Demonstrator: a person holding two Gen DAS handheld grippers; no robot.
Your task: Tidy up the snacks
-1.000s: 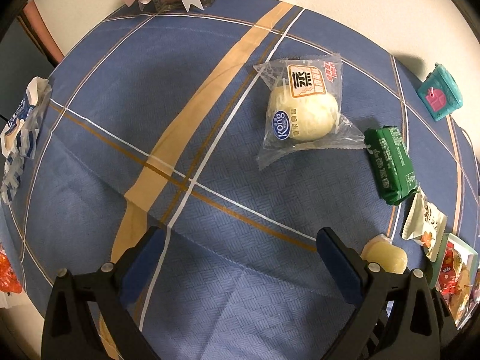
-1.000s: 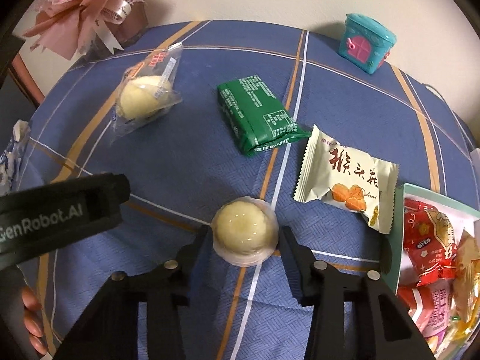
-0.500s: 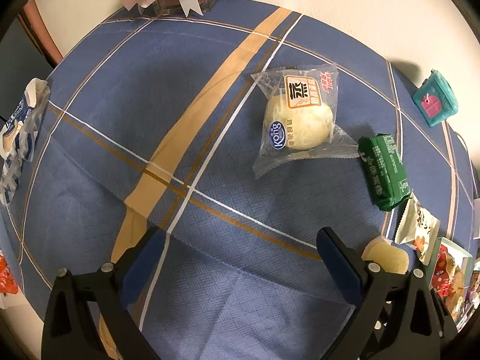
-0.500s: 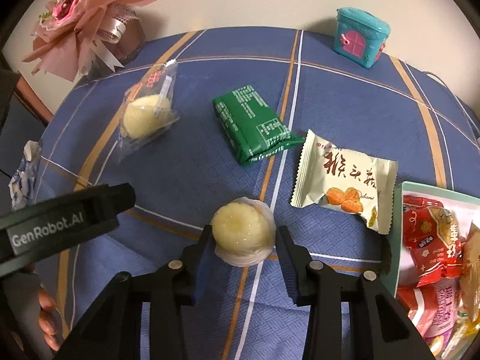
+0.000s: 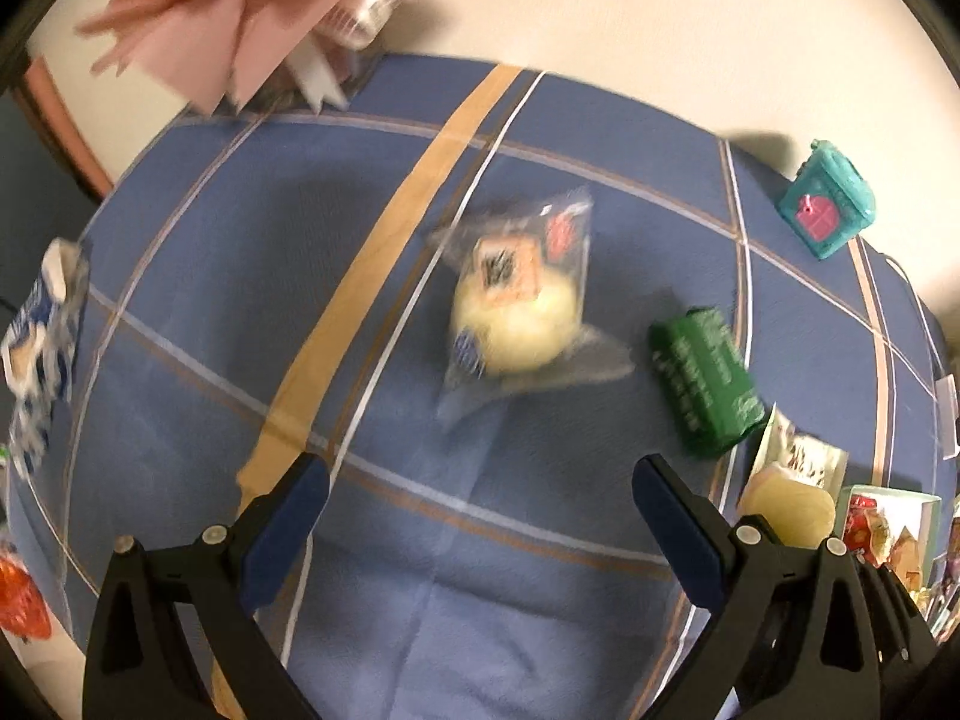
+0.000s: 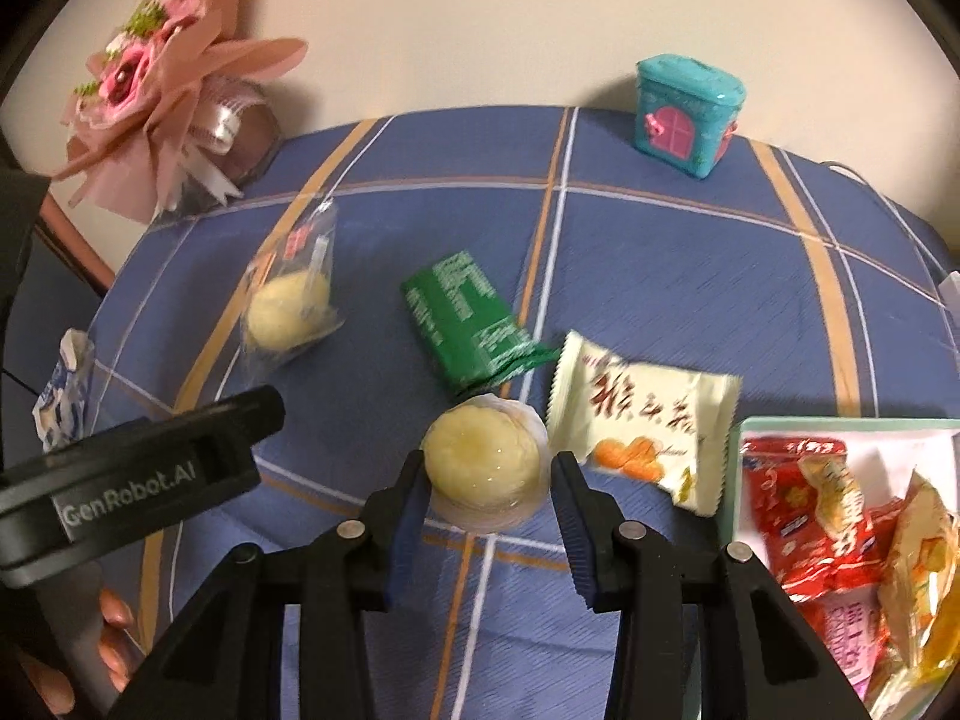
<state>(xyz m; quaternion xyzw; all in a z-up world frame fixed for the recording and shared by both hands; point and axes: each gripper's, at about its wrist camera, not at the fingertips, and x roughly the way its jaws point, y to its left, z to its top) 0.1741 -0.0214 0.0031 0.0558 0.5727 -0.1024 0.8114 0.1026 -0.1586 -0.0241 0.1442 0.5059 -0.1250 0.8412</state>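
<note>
The right gripper (image 6: 486,480) had its 2 jaws pressed against the sides of a round jelly cup (image 6: 485,461), holding it just above the blue checked tablecloth (image 6: 660,276), in a grip that had tightened within the last second. The cup sat squarely between the pads, its domed top facing the camera. What the coming move appeared to turn on was the tray (image 6: 840,423) of wrapped sweets, which lay to the right of the held cup and close to it, with only a white cracker packet (image 6: 642,420) between the 2. The right hand was plainly the nearer to that tray.

The left gripper (image 5: 480,516) hung wide open with nothing between its jaws, over bare cloth. A bagged bun (image 5: 516,312) lay ahead of it, slightly right of centre, and a green packet (image 5: 702,384) lay further right, its long axis running away from the camera and slanting toward the tray side. A teal toy house (image 6: 687,114) stood at the table's far edge, well apart from everything else.
</note>
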